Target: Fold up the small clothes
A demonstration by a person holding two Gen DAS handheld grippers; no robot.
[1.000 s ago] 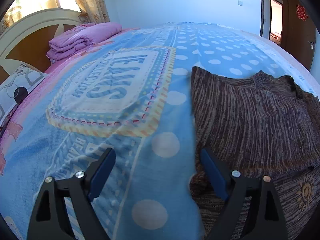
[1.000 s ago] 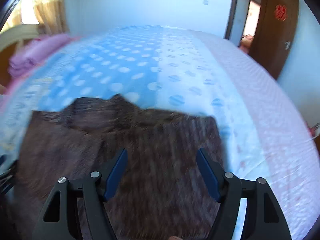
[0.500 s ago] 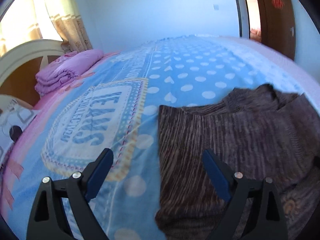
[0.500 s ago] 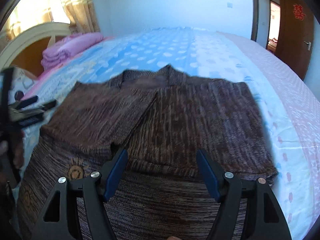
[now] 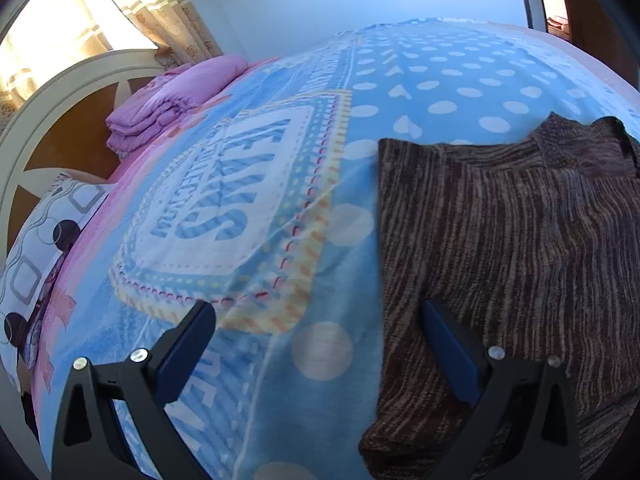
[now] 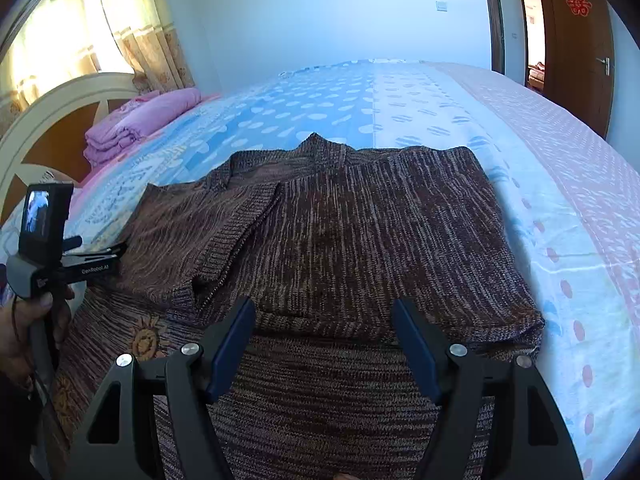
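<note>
Bedroom, big bed (image 6: 400, 92) w/ blue dotted blanket, pink quilt (image 5: 176, 100) by headboard. Brown sweater (image 6: 360, 220) lies flat on bed, sleeves folded in, long axis running away from person. Right tongs (image 6: 324, 344) over its mid-line, half-wide, empty. Left tongs (image 5: 316, 344) just opened to widest, straddling sweater's left edge, nothing gripped. Left is prob. nearer that edge.

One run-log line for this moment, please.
stage: sleeves folded in, bottom fold not yet done | brown sweater: flat on bed | left gripper: open, just widened, empty | right gripper: open, empty
</note>
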